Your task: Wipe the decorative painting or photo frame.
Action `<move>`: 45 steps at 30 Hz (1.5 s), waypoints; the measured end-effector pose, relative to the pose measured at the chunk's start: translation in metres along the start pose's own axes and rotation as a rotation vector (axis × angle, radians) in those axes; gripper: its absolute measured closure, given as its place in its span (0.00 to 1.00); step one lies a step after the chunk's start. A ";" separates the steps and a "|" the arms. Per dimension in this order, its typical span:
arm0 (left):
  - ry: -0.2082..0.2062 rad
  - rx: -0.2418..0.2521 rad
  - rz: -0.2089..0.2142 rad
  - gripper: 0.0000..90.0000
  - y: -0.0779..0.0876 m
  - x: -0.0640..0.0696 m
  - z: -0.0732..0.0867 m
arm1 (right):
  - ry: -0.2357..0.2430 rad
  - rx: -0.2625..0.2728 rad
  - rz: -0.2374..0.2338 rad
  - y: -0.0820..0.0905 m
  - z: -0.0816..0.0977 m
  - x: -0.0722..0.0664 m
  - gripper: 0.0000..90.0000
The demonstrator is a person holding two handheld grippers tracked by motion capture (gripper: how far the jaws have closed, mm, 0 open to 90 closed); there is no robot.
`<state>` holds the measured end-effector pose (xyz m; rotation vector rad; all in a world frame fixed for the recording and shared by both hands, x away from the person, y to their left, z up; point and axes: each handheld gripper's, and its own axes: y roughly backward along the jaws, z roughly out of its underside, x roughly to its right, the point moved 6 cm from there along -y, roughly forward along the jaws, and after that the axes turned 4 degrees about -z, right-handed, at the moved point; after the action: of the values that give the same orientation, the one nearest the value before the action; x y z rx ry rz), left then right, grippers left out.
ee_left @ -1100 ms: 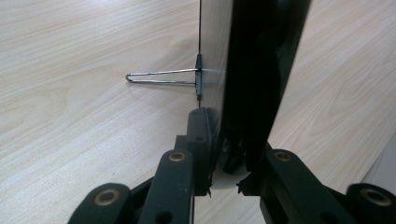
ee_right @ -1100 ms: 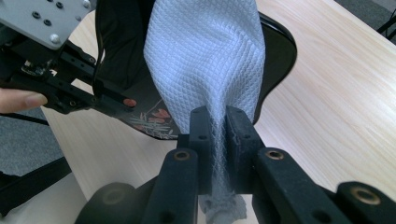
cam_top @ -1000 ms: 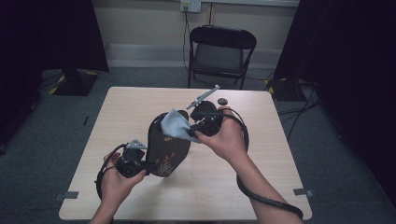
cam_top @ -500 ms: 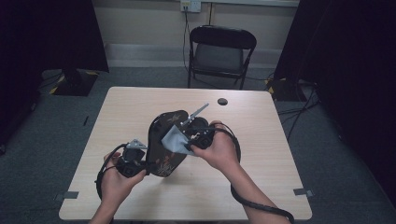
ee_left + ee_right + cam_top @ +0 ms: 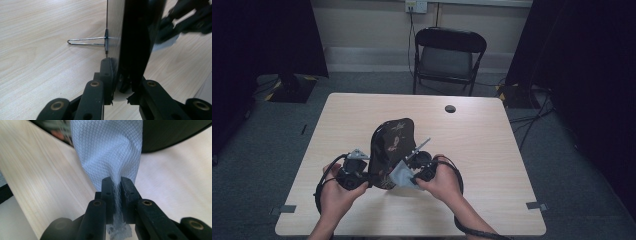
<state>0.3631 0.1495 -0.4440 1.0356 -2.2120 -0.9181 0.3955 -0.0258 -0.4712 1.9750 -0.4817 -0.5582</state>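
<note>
The board (image 5: 393, 145) is black with a pale, scattered floral-looking print, too small to read exactly; its edge looks glossy black in the left gripper view. The cloth (image 5: 107, 152) is pale grey-blue with a fine diamond weave. The table (image 5: 492, 150) is light wood grain. Both grippers' jaws are black with brass-coloured pins.

Light wood table (image 5: 492, 165) with a small dark round thing (image 5: 450, 108) near the far edge. Black folding chair (image 5: 448, 60) sits behind it, wall outlet (image 5: 416, 6) above, grey carpet (image 5: 277, 130) all around.
</note>
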 end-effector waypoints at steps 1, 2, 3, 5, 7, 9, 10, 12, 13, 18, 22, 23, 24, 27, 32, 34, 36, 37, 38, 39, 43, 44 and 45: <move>0.000 0.000 0.000 0.88 0.000 0.000 0.000 | -0.008 -0.007 -0.010 -0.006 0.005 0.000 0.92; -0.003 0.000 -0.001 0.88 0.000 0.000 0.000 | -0.010 -0.009 -0.014 -0.009 0.006 0.000 0.92; -0.002 -0.001 -0.001 0.88 0.000 0.000 0.000 | -0.014 -0.021 -0.014 -0.016 0.012 0.001 0.92; 0.002 0.000 -0.001 0.88 0.000 0.000 0.000 | -0.024 -0.021 -0.023 -0.023 0.018 0.002 0.92; 0.003 0.000 -0.001 0.88 0.000 0.000 0.000 | -0.039 -0.017 -0.040 -0.029 0.024 0.002 0.92; 0.003 0.000 -0.002 0.88 0.000 0.000 0.000 | -0.049 -0.005 -0.050 -0.029 0.026 0.003 0.92; 0.003 0.000 -0.002 0.88 0.000 0.000 0.000 | -0.049 -0.002 -0.047 -0.026 0.026 0.005 0.92; 0.006 0.001 -0.002 0.88 0.000 0.000 0.000 | -0.045 0.004 -0.037 -0.019 0.026 0.006 0.92; 0.006 0.000 -0.002 0.88 0.000 0.000 0.000 | -0.044 0.009 -0.030 -0.012 0.024 0.007 0.92; 0.005 -0.001 -0.003 0.88 0.000 0.001 0.000 | -0.037 0.056 -0.003 0.023 0.014 0.011 0.92; 0.004 -0.007 0.000 0.88 0.000 0.001 0.000 | -0.023 0.078 0.025 0.050 0.004 0.013 0.92; 0.008 -0.001 -0.004 0.88 0.000 0.001 0.000 | -0.021 0.087 0.033 0.059 -0.001 0.013 0.92; 0.008 -0.002 -0.003 0.88 0.000 0.001 0.000 | -0.014 0.094 0.038 0.066 -0.004 0.013 0.92; 0.009 -0.003 -0.004 0.88 -0.001 0.001 0.000 | 0.004 0.122 0.055 0.089 -0.017 0.011 0.92; 0.007 -0.004 -0.006 0.88 -0.001 0.001 -0.001 | 0.031 0.169 0.068 0.117 -0.035 0.004 0.92; 0.005 -0.004 -0.006 0.88 -0.001 0.001 0.000 | 0.045 0.187 0.076 0.128 -0.042 0.000 0.92; 0.007 -0.002 -0.006 0.88 -0.001 0.001 -0.001 | 0.051 0.196 0.080 0.136 -0.048 -0.003 0.92; 0.006 -0.003 -0.005 0.88 -0.001 0.001 -0.001 | 0.055 0.201 0.085 0.140 -0.050 -0.004 0.92; 0.002 -0.003 -0.006 0.88 -0.001 0.001 -0.001 | 0.058 0.208 0.089 0.145 -0.053 -0.005 0.92; 0.003 -0.003 -0.006 0.88 -0.001 0.001 -0.001 | 0.064 0.214 0.092 0.150 -0.055 -0.006 0.92; 0.003 -0.004 -0.005 0.88 -0.001 0.001 -0.001 | 0.069 0.227 0.101 0.162 -0.062 -0.009 0.92; 0.003 -0.004 -0.005 0.88 -0.001 0.001 -0.001 | 0.072 0.230 0.105 0.164 -0.064 -0.009 0.92; 0.002 -0.004 -0.005 0.88 -0.001 0.001 -0.001 | 0.074 0.235 0.106 0.166 -0.065 -0.010 0.92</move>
<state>0.3632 0.1478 -0.4438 1.0404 -2.2055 -0.9233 0.4089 -0.0457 -0.2940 2.1694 -0.6252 -0.3743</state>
